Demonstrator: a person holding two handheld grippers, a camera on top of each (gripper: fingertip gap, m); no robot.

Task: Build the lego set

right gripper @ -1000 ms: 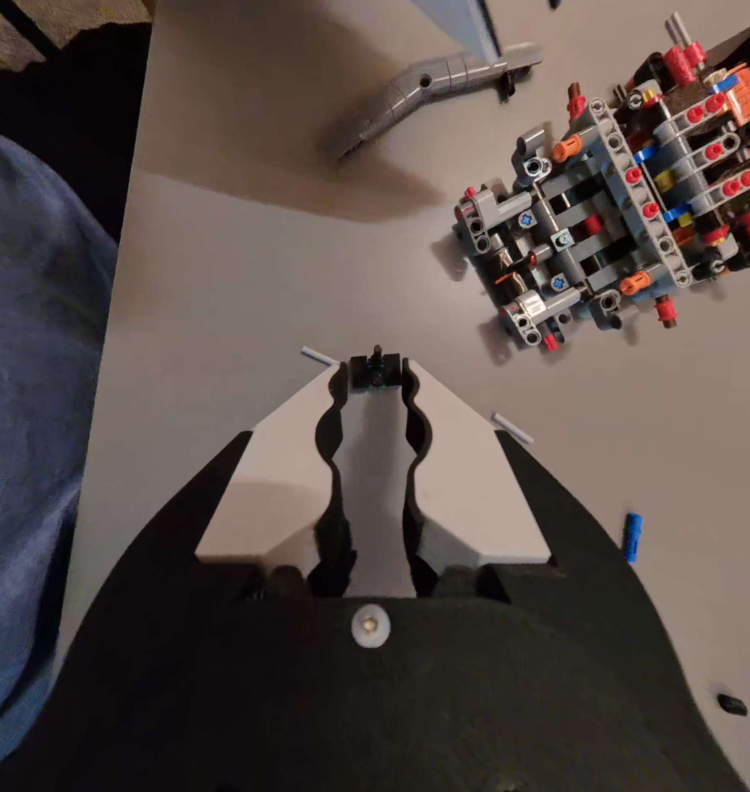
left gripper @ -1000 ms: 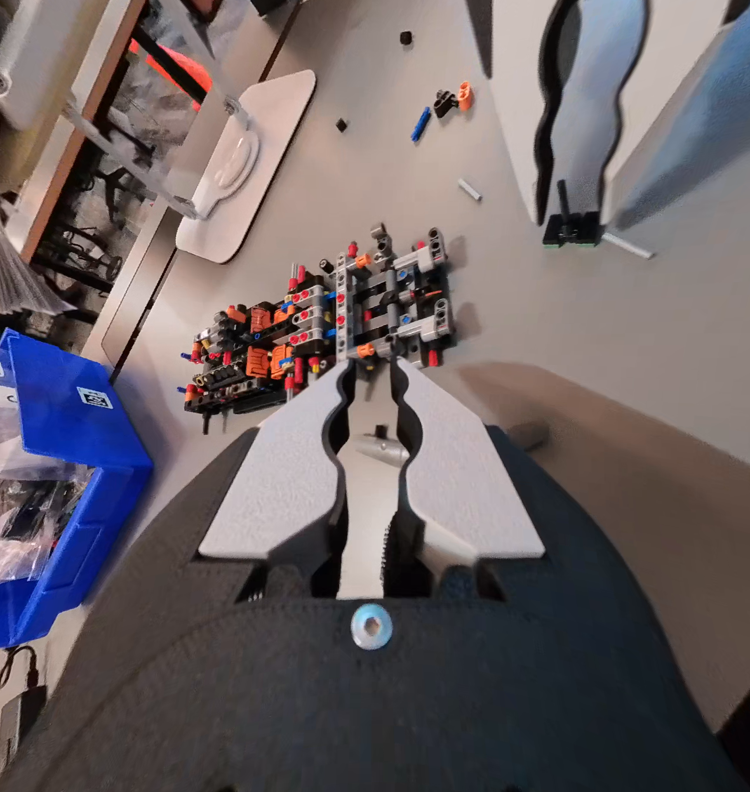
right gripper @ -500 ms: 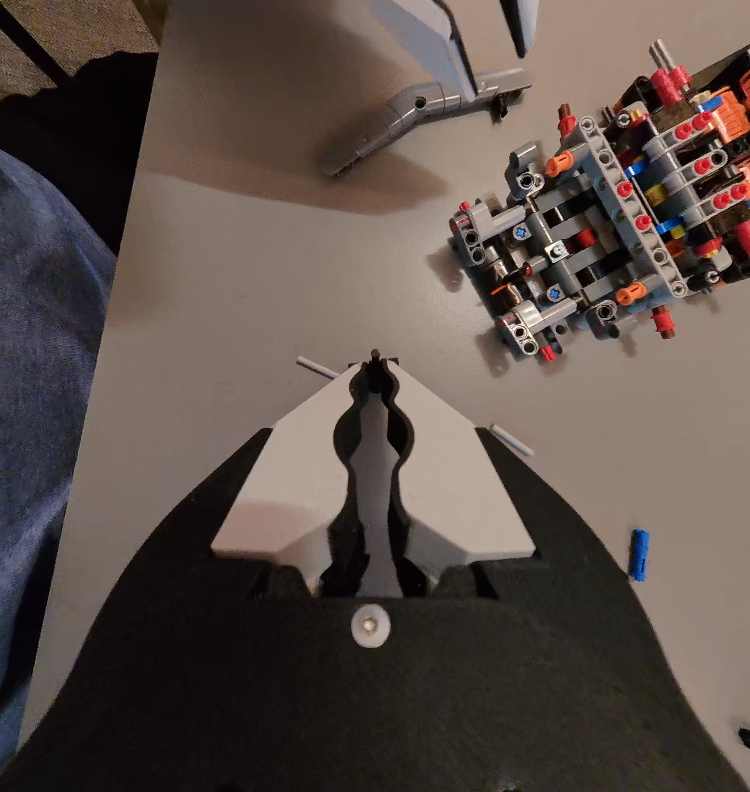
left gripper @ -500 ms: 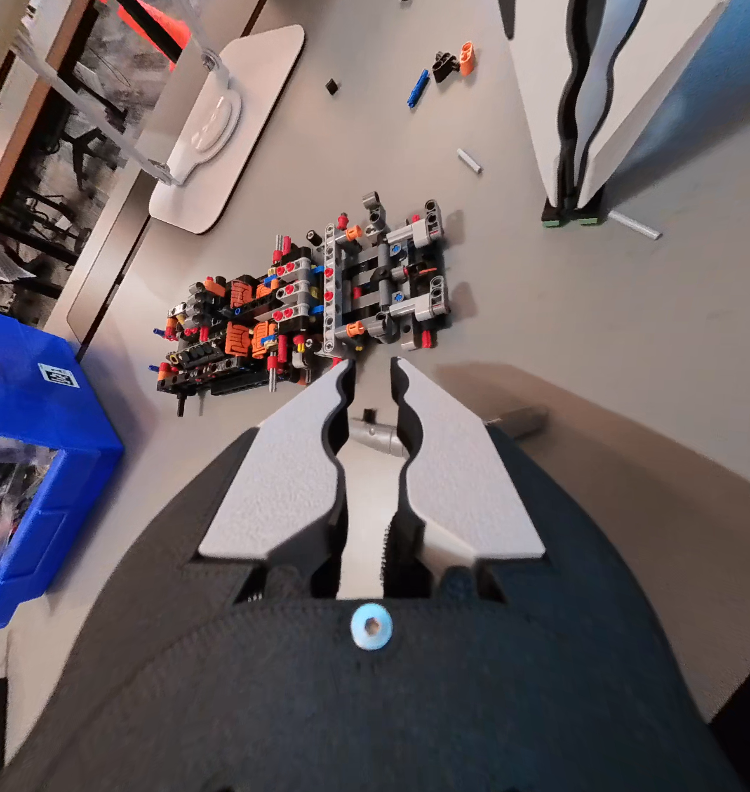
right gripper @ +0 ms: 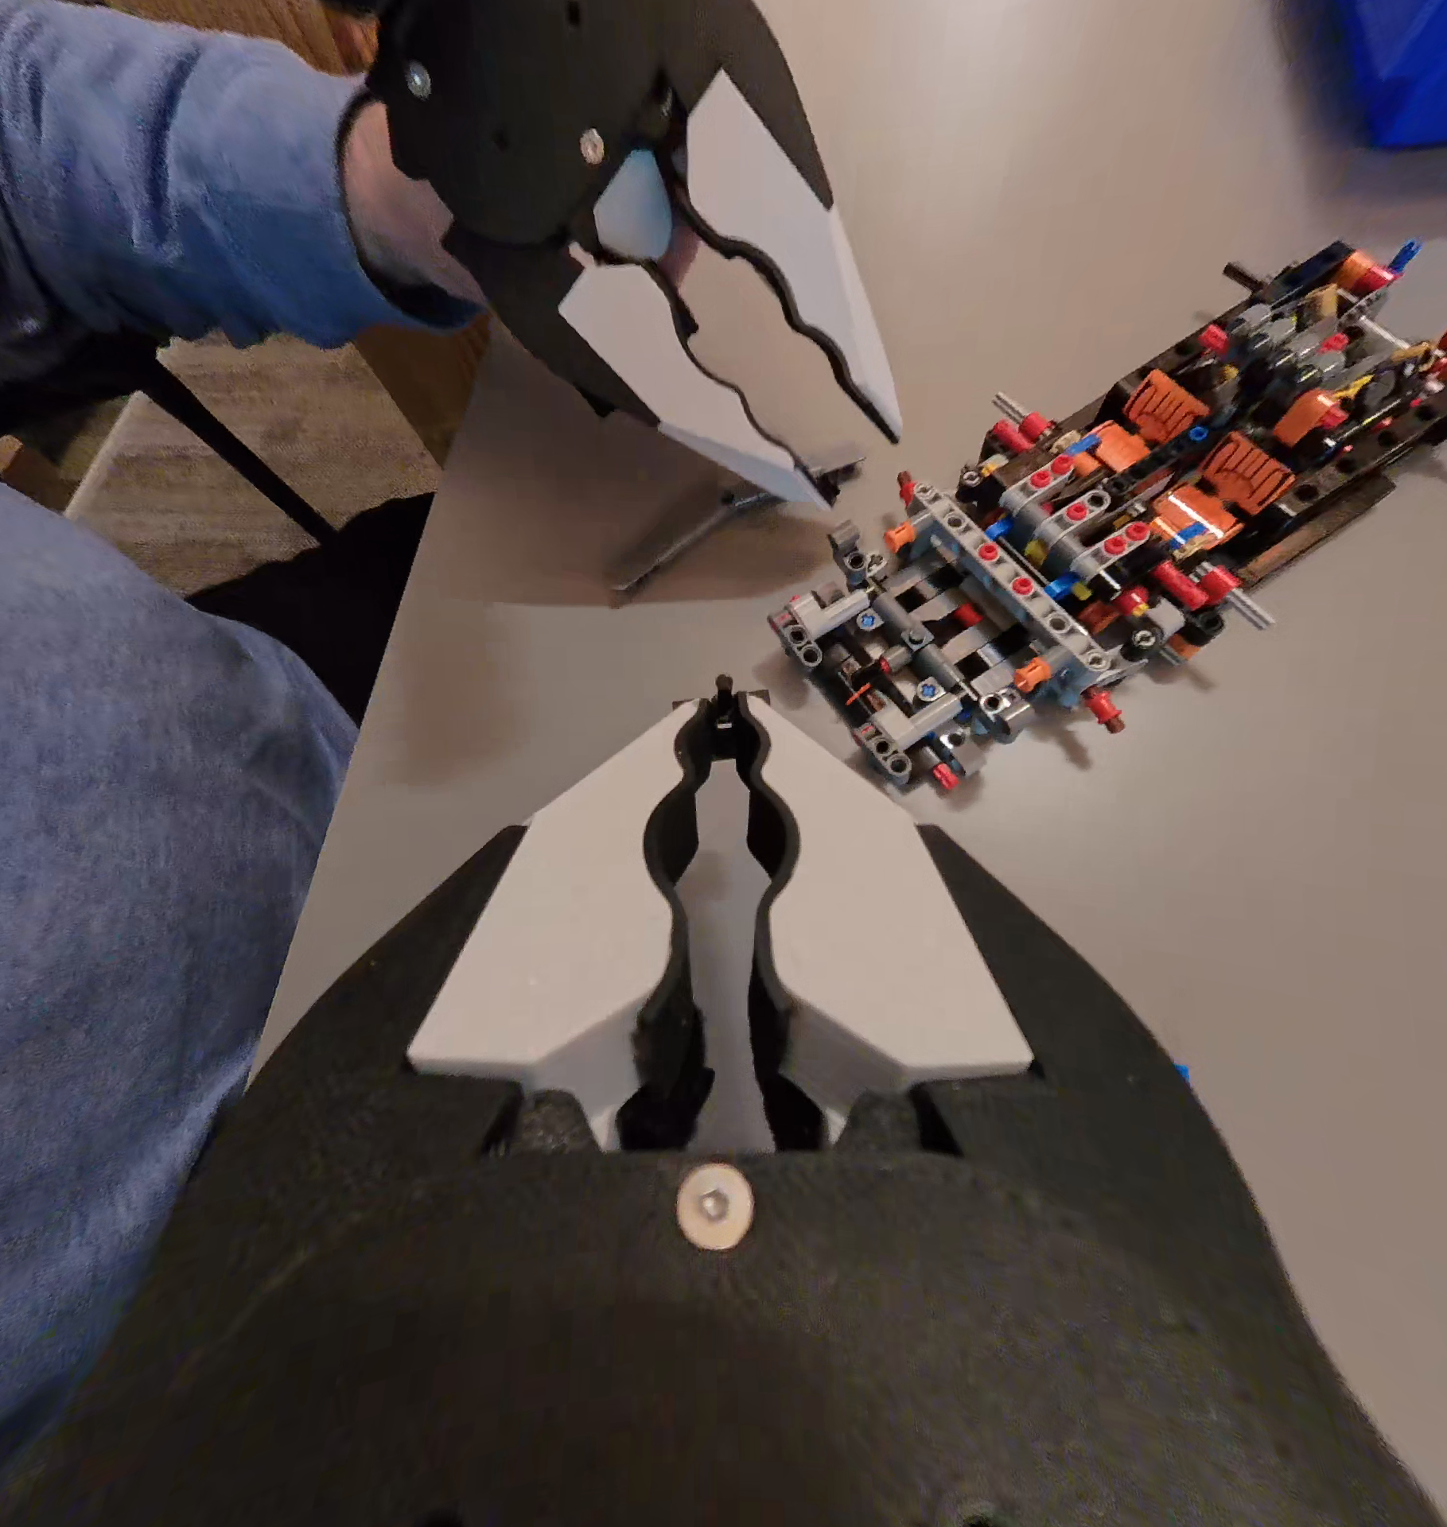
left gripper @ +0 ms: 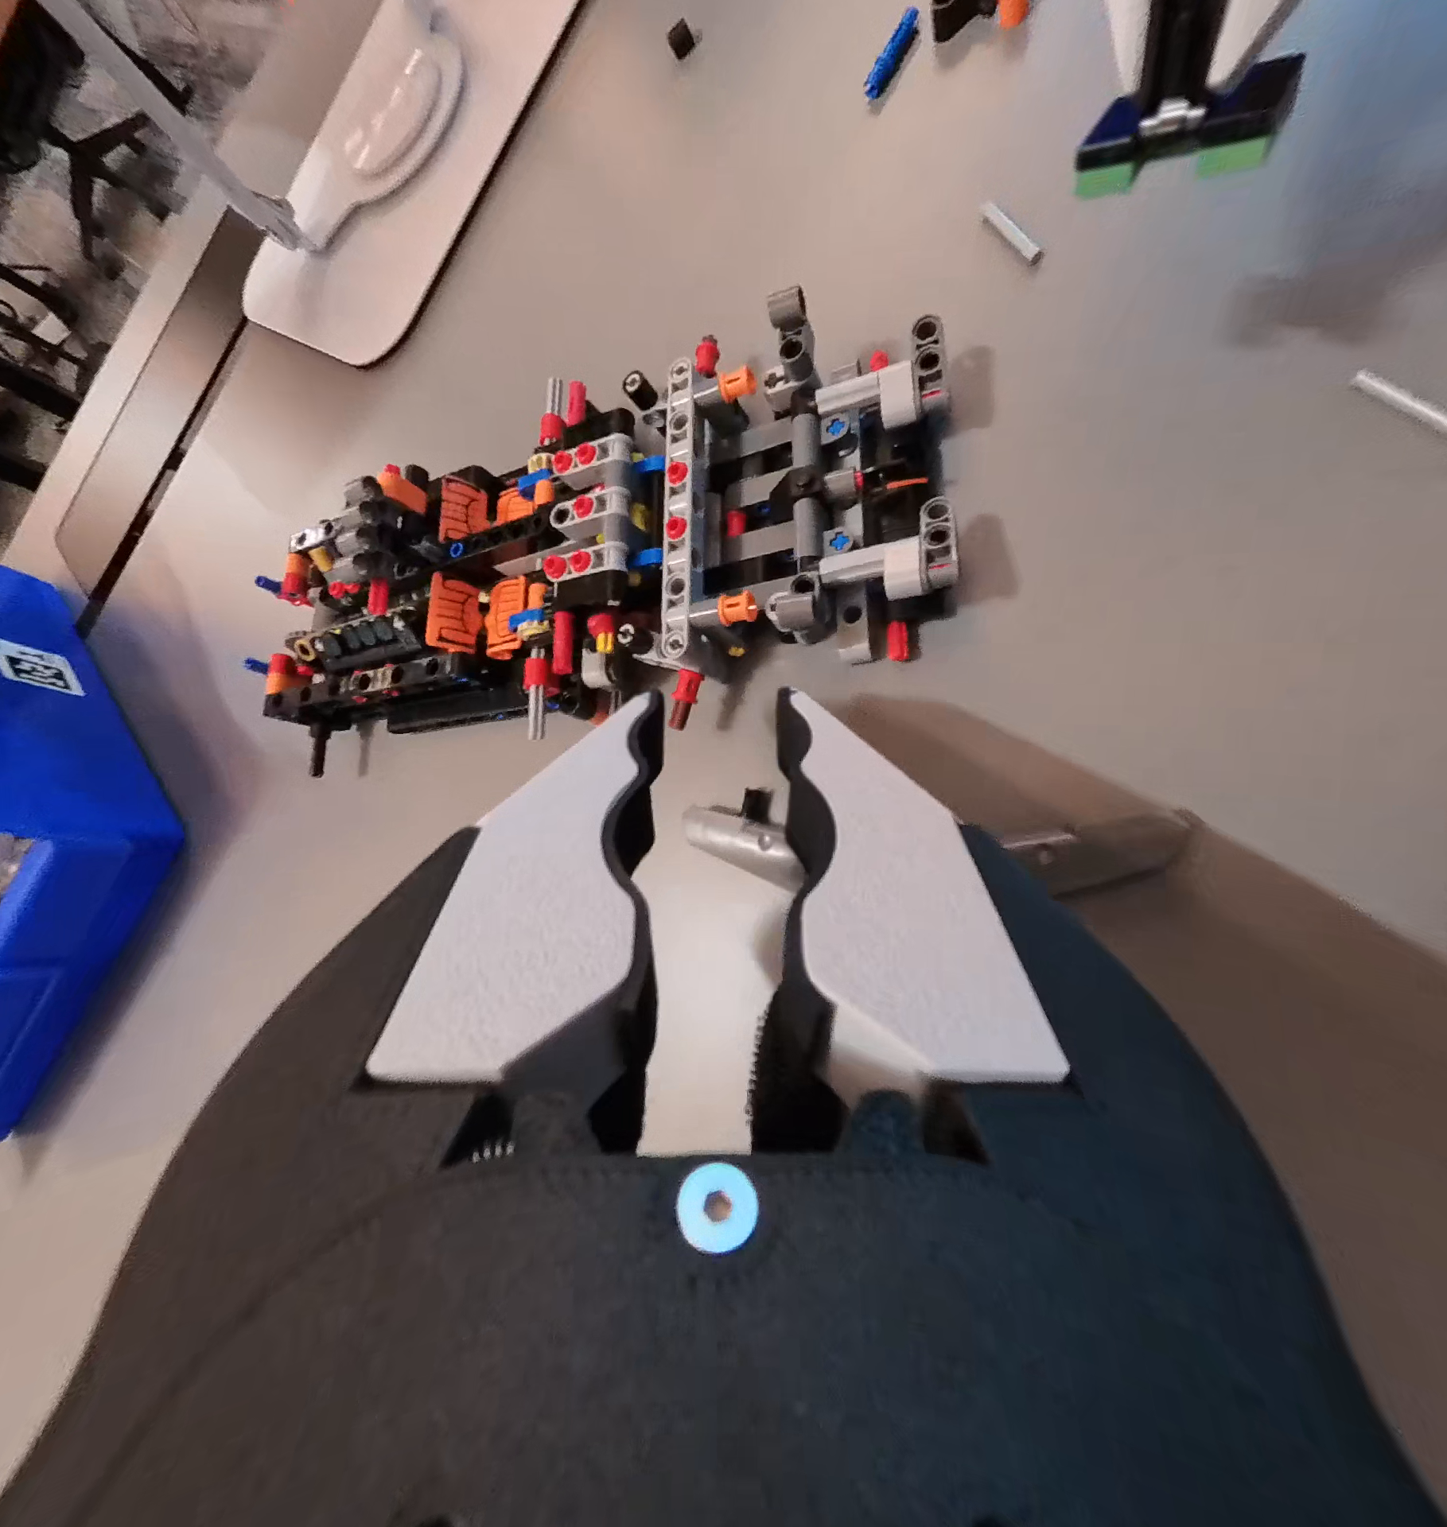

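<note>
A: In the left wrist view, how is the left tool sitting?

B: Its fingers are standing a little apart, gripping nothing. A grey bent piece is lying on the counter in the gap, partly hidden under the right finger.

A: And the model?

B: The lego car frame is lying flat just beyond the fingertips, grey beams at one end, orange and black parts at the other, red pins throughout. A blue bin is sitting at the left.

A: Now the right wrist view?

B: The right tool is pinching a small black piece at its tips. The frame is lying near, ahead to the right.
</note>
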